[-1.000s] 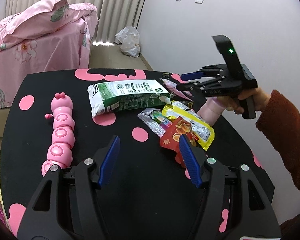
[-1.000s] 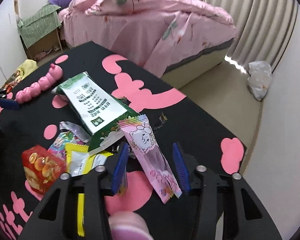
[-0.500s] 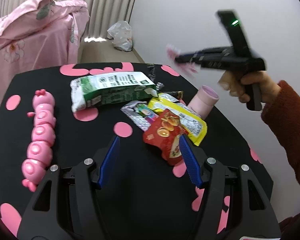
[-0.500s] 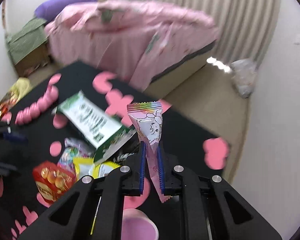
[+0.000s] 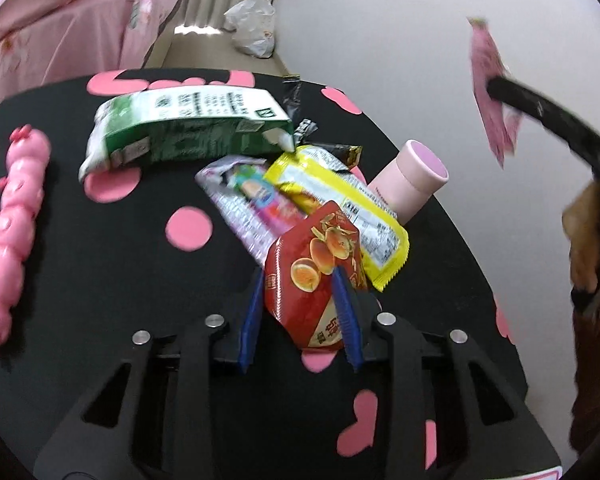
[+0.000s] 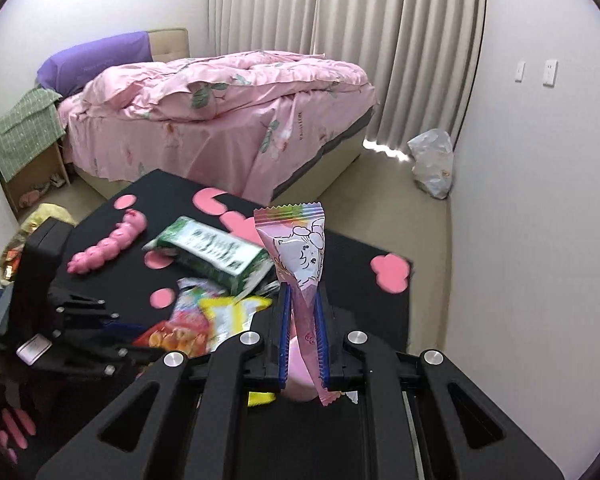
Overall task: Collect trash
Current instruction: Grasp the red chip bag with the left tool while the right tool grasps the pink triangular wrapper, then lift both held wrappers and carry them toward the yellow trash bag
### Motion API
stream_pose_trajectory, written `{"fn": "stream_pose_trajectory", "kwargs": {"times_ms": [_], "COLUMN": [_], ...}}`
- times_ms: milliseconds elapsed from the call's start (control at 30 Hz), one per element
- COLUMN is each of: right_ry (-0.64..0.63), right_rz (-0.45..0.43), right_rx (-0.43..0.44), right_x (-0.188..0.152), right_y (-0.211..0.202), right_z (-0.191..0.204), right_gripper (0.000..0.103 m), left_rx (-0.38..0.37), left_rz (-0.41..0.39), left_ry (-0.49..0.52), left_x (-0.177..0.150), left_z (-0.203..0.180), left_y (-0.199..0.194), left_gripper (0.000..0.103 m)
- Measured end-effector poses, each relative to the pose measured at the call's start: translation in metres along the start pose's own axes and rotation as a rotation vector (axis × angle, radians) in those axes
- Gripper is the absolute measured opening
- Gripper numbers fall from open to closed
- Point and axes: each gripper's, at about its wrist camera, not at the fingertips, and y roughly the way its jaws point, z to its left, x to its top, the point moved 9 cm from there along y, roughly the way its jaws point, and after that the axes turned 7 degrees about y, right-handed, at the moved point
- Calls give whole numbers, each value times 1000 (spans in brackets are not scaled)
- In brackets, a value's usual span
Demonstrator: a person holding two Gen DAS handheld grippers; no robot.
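My right gripper [image 6: 302,300] is shut on a pink cartoon wrapper [image 6: 300,252] and holds it upright, high above the black table [image 6: 360,252]; that wrapper also shows in the left wrist view [image 5: 494,88]. My left gripper [image 5: 298,284] has its fingers closing on either side of a red snack packet [image 5: 312,276] on the table. A yellow wrapper [image 5: 340,200], a purple foil wrapper [image 5: 248,196] and a green-and-white bag [image 5: 184,128] lie beyond it.
A pink cylinder cup [image 5: 412,180] lies at the table's right edge. A pink caterpillar toy [image 5: 12,216] lies along the left. A white plastic bag [image 6: 432,164] sits on the floor by the curtain. A pink bed [image 6: 220,108] stands beyond the table.
My right gripper has shut on the pink wrapper and lifted it off the table. My left gripper has moved forward and narrowed around the red packet.
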Motion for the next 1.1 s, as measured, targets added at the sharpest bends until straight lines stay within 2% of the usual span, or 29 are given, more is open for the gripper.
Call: {"fn": "stream_pose_trajectory", "kwargs": {"times_ms": [167,333,467,567,667,800,933,1100], "right_ry": [43,95,102,147,157,171,160,230], "right_rz": [-10,47,83,103,115,133,144,155], "right_rx": [33,97,122,161,159,153,111,160], "right_x": [-24,-56,-77,-91,-103,-118,-130,-141], "right_y": [-10,-6,-1,2,6,13,18,15], "right_z": [18,45,64,73,76,79,79,74], "right_gripper": [13,13,13,13,13,13,13,13], "left_rx": [7,47,116,101,114,113,158,142], "left_rz": [-26,-16,-45,-88,-137,-135,-44,40], "left_ry": [19,19,23,49,108,236,318,274], "left_x": [-19,-42,-52,-55,-53,-43,-38,-49], "left_z": [6,27,48,55,57,44,39,40], "left_y": [-37,-71,-94,-110,-123,-113,-76,-53], "left_gripper": [22,24,37,53,58,62,62,61]}}
